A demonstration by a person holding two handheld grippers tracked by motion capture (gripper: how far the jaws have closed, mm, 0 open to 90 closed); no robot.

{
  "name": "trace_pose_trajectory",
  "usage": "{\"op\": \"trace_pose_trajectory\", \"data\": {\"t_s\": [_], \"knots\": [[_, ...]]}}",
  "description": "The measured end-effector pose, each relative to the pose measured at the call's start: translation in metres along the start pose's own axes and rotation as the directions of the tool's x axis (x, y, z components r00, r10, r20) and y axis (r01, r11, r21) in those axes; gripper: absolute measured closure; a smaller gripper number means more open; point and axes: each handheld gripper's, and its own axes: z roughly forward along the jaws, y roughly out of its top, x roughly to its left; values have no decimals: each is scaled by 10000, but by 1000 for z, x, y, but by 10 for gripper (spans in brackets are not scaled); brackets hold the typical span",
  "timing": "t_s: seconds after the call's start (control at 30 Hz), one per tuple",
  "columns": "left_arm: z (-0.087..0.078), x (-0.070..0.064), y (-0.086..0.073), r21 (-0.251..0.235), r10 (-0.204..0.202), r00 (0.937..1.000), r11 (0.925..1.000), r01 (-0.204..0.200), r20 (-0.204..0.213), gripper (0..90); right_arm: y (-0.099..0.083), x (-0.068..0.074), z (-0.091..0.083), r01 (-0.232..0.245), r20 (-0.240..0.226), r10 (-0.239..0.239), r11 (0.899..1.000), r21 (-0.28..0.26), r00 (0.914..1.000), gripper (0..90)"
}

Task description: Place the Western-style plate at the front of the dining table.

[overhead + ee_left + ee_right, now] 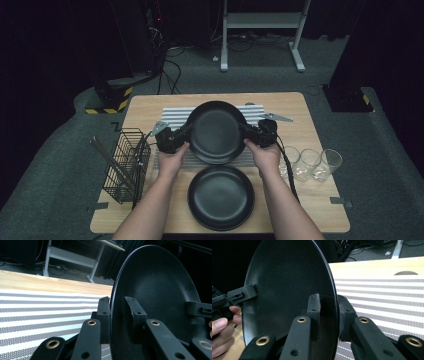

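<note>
1. Table point(300, 107), with a striped mat point(175, 116) at 12 o'clock.
2. Plate point(216, 131), tilted up above the mat, and a second plate point(220, 197) lying flat at 6 o'clock.
3. Left gripper point(186, 131) pinches the raised plate's 9 o'clock rim (jaws either side of it).
4. Right gripper point(246, 129) pinches its 3 o'clock rim.

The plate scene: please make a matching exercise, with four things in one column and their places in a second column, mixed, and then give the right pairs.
Things:
1. lifted black plate
2. second black plate
3. wire basket
4. clear glasses

Places:
A. at the left edge of the table
B. flat on the table, at the near edge
C. gripped at its rim by the left tongs and the right tongs, above the striped mat
D. in a row to the right of the person's hand

Pairs: 1-C, 2-B, 3-A, 4-D
</note>
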Motion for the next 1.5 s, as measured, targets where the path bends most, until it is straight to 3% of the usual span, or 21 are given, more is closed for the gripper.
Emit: {"op": "trace_pose_trajectory", "data": {"t_s": [0.83, 1.5], "knots": [[16, 13, 1, 104, -290, 9996, 9995, 290, -49, 745, 8, 0, 14, 259, 544, -257, 9997, -40, 9982, 747], [26, 30, -15, 768, -395, 9975, 9961, 439, -583, 741, -8, -12, 44, -89, 629, 50, 9980, 630, 9980, 734]]}}
